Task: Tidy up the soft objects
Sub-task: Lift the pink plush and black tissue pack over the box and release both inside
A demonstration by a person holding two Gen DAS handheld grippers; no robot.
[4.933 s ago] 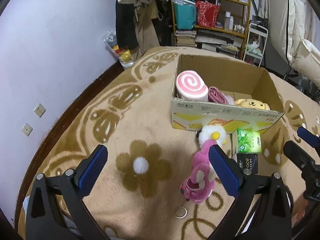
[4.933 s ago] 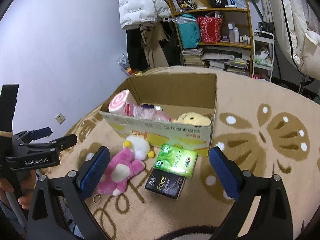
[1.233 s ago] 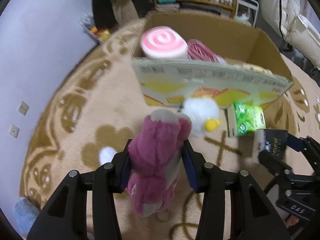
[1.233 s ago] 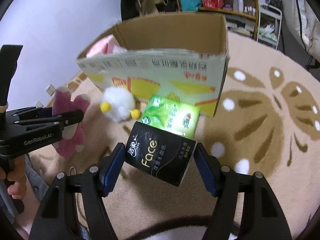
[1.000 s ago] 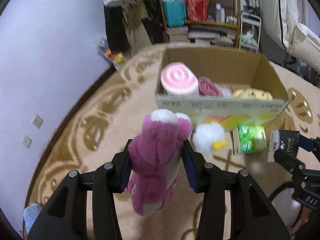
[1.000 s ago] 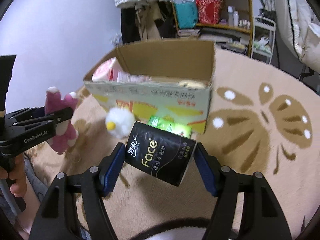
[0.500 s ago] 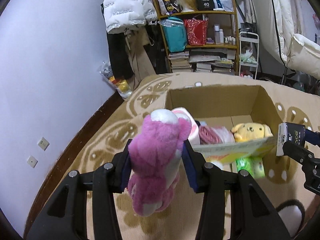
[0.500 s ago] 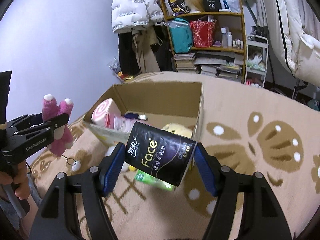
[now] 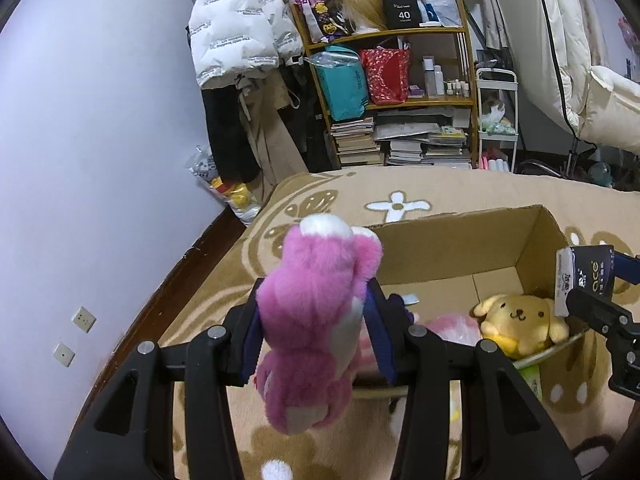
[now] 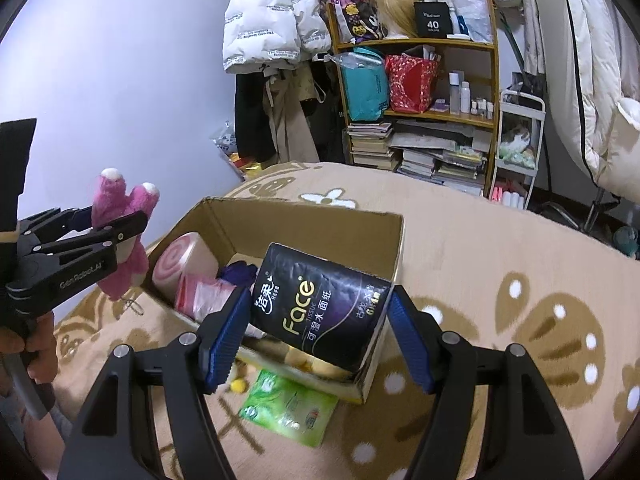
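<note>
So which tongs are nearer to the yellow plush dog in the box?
Right. The right tongs, with the black tissue pack, hang above the yellow plush dog; the left tongs are farther away.

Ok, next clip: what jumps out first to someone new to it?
The bright pink plush toy clamped in the left gripper, raised in front of the open cardboard box. Next, the black Face tissue pack gripped by the right gripper above the box's near corner, with a yellow dog plush lying inside.

Pink plush toy [image 9: 316, 312] with white tips, black tissue pack [image 10: 320, 308] with gold lettering, yellow plush dog [image 9: 520, 320], brown cardboard box [image 9: 460, 248], green tissue pack [image 10: 290, 408], beige rug [image 10: 500, 264] with brown-and-white flower pattern
</note>
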